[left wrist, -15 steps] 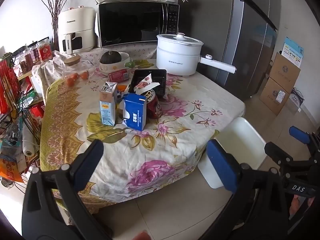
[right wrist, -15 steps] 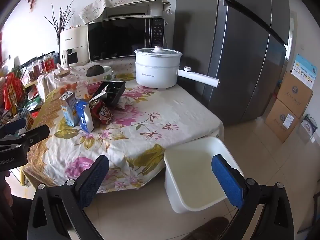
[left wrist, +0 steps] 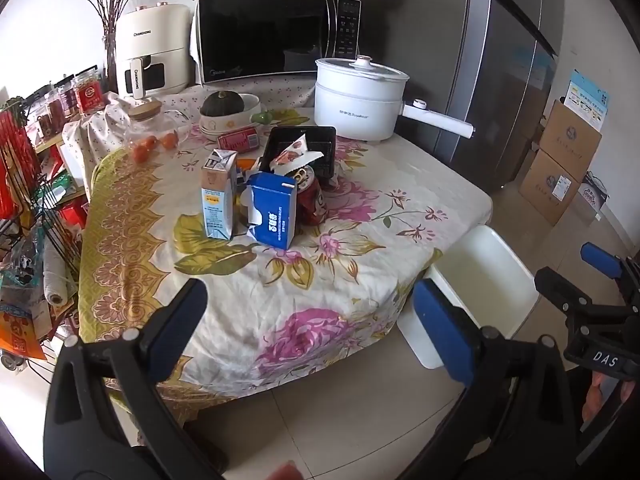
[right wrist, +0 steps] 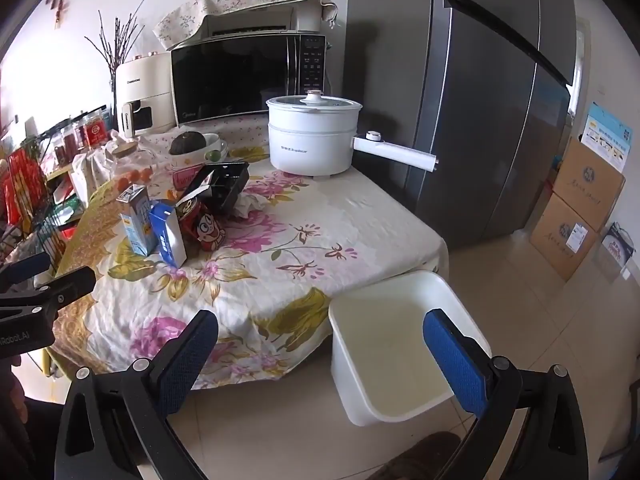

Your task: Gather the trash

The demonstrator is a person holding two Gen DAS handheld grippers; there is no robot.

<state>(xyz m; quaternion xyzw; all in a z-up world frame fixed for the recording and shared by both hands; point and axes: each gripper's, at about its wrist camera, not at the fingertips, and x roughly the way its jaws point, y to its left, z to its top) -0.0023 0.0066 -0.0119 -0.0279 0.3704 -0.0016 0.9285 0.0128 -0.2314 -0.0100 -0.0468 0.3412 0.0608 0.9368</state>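
Both tongs hang released and bare: we see the left tongs (left wrist: 310, 328) spread over the near bench edge, and the right tongs (right wrist: 320, 356) spread over the floor, straddling the white bin (right wrist: 400, 360).

On the left tongs' view, the right tool at 3 o'clock carries a tag reading "DAS". On the right tongs' view, the left tool at 9 o'clock shows lettering ending "Robot.AI".

The trash sits in one tight cluster on the bench (left wrist: 320, 300), toward 11 o'clock from the left tongs: a pale milk carton (left wrist: 218, 196), a torn blue box (left wrist: 272, 212) with white characters we cannot read, a red can (left wrist: 314, 204) with a cartoon face, and a black tray (left wrist: 304, 148) holding a torn wrapper. All four touch or nearly touch.

Behind them, at 12 o'clock, the white pot (left wrist: 360, 100) bears small grey lettering too fine for us to make out. The air fryer (left wrist: 154, 48) reads "CHANGHONG".

The bench's near half is bare floral cloth, giving open room up to the cluster. The bin stands on the floor just beside the bench's right corner, at 3 o'clock, its mouth open.
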